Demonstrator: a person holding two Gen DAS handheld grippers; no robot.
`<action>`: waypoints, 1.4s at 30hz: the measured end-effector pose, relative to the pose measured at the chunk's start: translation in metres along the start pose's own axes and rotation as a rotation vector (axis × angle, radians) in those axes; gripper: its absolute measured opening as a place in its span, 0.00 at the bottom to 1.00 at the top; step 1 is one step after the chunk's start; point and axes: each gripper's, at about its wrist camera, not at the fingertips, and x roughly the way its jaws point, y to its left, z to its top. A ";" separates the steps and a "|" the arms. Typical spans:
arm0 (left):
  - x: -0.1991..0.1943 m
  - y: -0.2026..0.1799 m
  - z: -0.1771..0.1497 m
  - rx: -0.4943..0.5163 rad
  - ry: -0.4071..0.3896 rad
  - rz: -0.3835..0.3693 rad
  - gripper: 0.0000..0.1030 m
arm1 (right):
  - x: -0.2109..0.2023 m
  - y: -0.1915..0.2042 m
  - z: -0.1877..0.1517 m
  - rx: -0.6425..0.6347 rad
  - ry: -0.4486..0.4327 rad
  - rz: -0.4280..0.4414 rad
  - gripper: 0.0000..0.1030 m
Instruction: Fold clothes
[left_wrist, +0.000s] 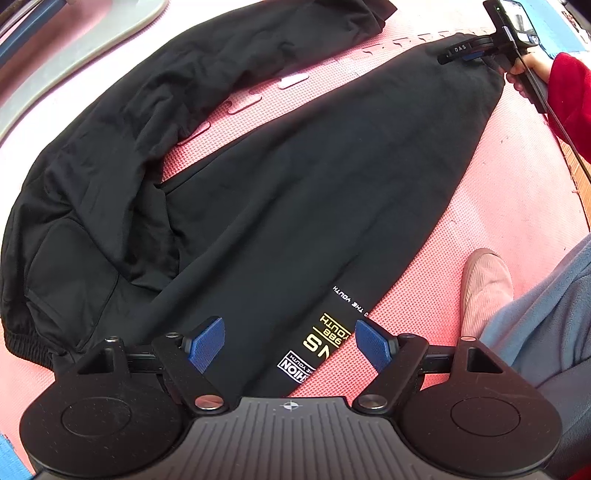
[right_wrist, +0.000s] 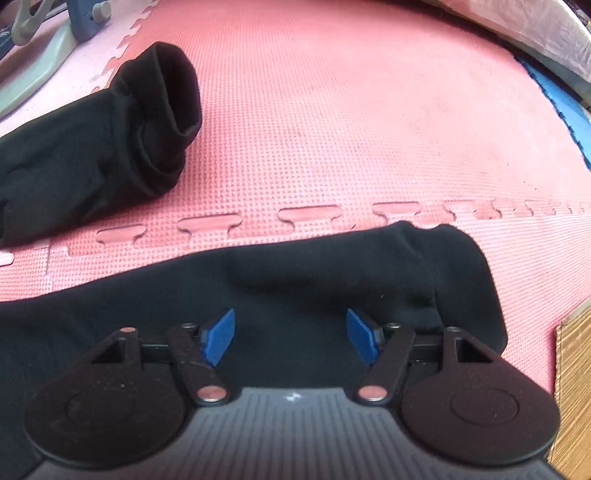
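Right now a pair of black trousers (left_wrist: 288, 192) is lying spread on the pink foam mat (left_wrist: 480, 192), one leg stretched flat and smooth, the other leg (left_wrist: 122, 122) lying rumpled and angled away, so the two legs are forming a V with bare mat showing between them. The left gripper (left_wrist: 290, 343) is hovering with its blue pads wide apart over the printed lettering (left_wrist: 321, 343) near the waist end of the flat leg, gripping nothing. The right gripper (right_wrist: 291, 339) is likewise standing open, low over the cuff (right_wrist: 454, 273) of that same leg; the far cuff (right_wrist: 166, 103) is sitting apart, curled open. Judging by this, both ends of the flat leg are being lined up for a pinch. To do it well, each gripper should be closing on the fabric edge itself, catching both layers, and both ends should be rising together so the leg is staying taut. Whether this leg is going over the rumpled one, or the reverse, cannot be told.
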 end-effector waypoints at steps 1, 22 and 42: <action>0.000 -0.001 0.000 0.001 -0.002 0.000 0.77 | 0.001 -0.004 0.003 0.011 -0.007 -0.006 0.64; -0.005 0.009 0.004 -0.036 -0.015 0.010 0.77 | -0.006 -0.036 0.022 0.174 -0.117 -0.109 0.66; -0.011 0.023 0.025 -0.068 -0.060 0.080 0.77 | -0.045 0.075 0.041 -0.117 -0.042 0.021 0.67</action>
